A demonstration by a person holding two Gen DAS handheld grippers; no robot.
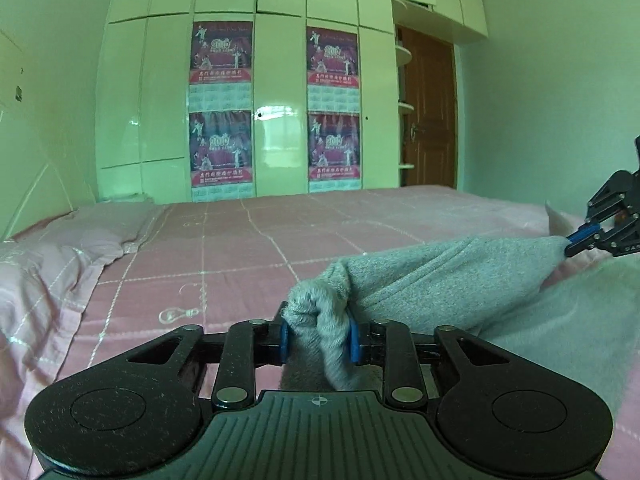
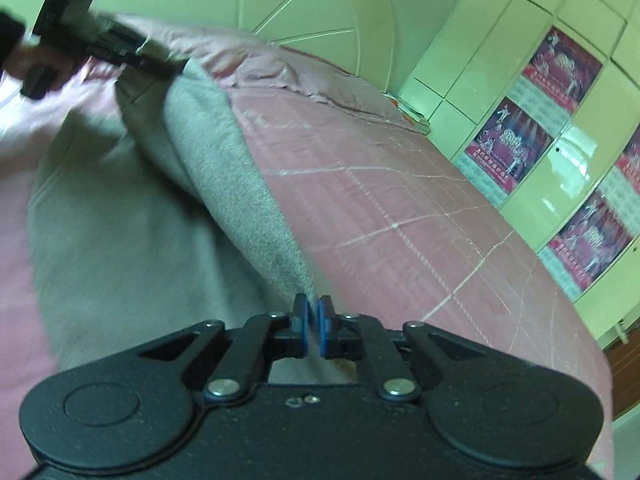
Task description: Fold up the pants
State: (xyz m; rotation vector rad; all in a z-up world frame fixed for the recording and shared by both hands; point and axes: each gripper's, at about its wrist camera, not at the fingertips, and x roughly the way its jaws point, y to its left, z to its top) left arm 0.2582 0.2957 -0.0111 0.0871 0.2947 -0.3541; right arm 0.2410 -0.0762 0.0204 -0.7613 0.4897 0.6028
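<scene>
Grey fleece pants [image 1: 452, 280] lie on a pink checked bed [image 1: 240, 248], with one edge lifted and stretched between my two grippers. My left gripper [image 1: 319, 338] is shut on a thick bunched end of the grey pants, which bulges between its blue pads. At the right edge of the left wrist view, my right gripper [image 1: 570, 245] pinches the other corner. In the right wrist view, my right gripper [image 2: 314, 322] is shut on a thin point of the pants [image 2: 120, 220]. My left gripper [image 2: 176, 69] shows blurred at the upper left, gripping the far end.
A pink pillow [image 1: 80, 240] lies at the bed's left end by the headboard [image 2: 320, 12]. White wardrobe doors with red calendar posters [image 1: 222, 108] stand beyond the bed, and a brown door [image 1: 430, 112] is at the right.
</scene>
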